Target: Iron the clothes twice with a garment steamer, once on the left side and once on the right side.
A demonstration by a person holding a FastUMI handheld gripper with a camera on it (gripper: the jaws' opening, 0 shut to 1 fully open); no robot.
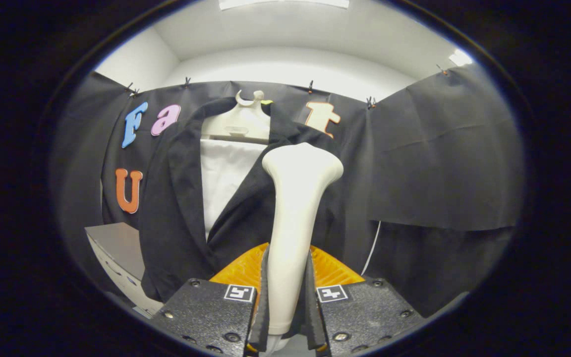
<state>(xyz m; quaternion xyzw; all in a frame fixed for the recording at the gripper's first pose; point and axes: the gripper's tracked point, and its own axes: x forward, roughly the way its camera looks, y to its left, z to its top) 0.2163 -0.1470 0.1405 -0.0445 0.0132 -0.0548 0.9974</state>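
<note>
My gripper [288, 277] is shut on the cream handle of the garment steamer [295, 208], which stands upright between both fingers. The steamer's wide head rises beyond the fingertips and lies over the right front panel of a black jacket [176, 208], just below the collar; whether it touches the cloth I cannot tell. The jacket hangs open on a pale hanger [238, 121] with a white shirt [223, 173] inside it. The steamer hides part of the jacket's right lapel.
A grey-topped box or cabinet [117, 253] stands low to the left of the jacket. A thin white cord [372, 248] hangs down to the right of the jacket against the black cloth wall. White walls and ceiling lights show above.
</note>
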